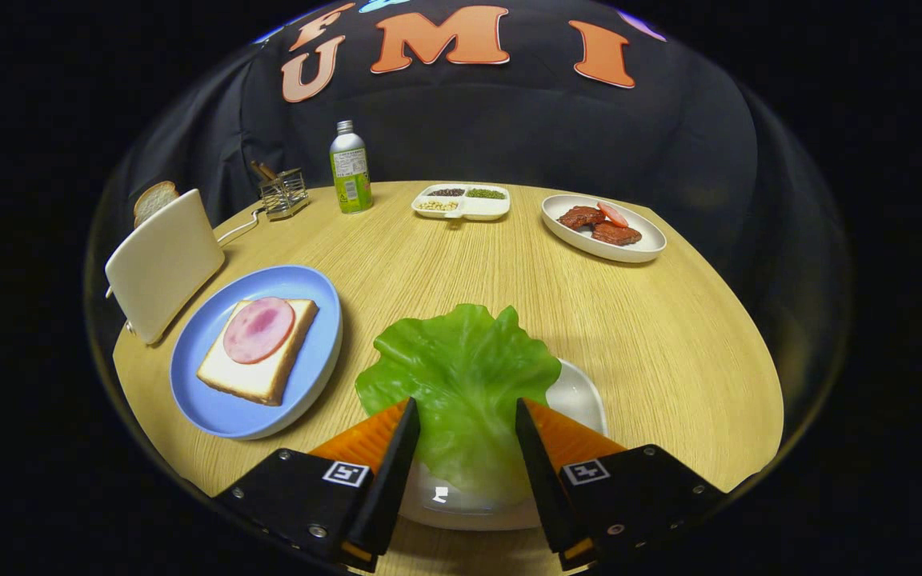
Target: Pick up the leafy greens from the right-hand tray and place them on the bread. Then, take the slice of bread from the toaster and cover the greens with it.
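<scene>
Gripper view: the hand-held gripper (pixel 467 416) hangs spread astride the lettuce leaf (pixel 461 376), which lies on its white tray (pixel 585 396), ready to pinch; the ham-topped bread (pixel 257 352) waits on the blue plate (pixel 301 288).

Gripper (pixel 467 412) fingers spread apart over the leafy greens (pixel 461 376), which lie on a white tray (pixel 585 396) between them; contact unclear. Left: blue plate (pixel 313 360) with bread (pixel 269 376) topped by ham (pixel 258 329). Far left: toaster (pixel 163 264) holding a bread slice (pixel 154 200).
</scene>
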`<state>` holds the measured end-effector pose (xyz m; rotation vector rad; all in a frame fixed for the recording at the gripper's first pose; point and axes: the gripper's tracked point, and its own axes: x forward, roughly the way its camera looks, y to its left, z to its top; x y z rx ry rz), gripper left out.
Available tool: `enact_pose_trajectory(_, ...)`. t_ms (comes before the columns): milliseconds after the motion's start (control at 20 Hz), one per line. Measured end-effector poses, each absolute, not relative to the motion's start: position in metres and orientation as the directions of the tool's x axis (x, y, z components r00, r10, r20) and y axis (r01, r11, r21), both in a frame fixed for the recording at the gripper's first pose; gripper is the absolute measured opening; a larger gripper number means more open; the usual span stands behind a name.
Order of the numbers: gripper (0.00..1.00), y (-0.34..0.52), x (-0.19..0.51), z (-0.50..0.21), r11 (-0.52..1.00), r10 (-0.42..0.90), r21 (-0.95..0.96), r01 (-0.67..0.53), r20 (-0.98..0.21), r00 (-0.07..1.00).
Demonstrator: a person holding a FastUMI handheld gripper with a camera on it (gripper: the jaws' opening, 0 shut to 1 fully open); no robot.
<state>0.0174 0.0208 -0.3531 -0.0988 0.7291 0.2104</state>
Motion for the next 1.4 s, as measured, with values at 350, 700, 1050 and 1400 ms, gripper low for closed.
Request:
enact_pose_trajectory(350,0.14,0.019,0.019,-0.353,0.984,0.088,-0.053,-0.167,-0.676,0.732)
enact_pose_trajectory(700,0.02,0.024,0.018,-0.327,0.987,0.084,-0.046,-0.152,-0.662,0.745)
enact_pose_trajectory(1050,0.02,0.048,0.015,-0.288,0.979,0.121,-0.056,-0.194,-0.607,0.785)
enact_pose_trajectory(1400,0.03,0.094,0.005,-0.262,0.961,0.196,-0.051,-0.272,-0.568,0.799)
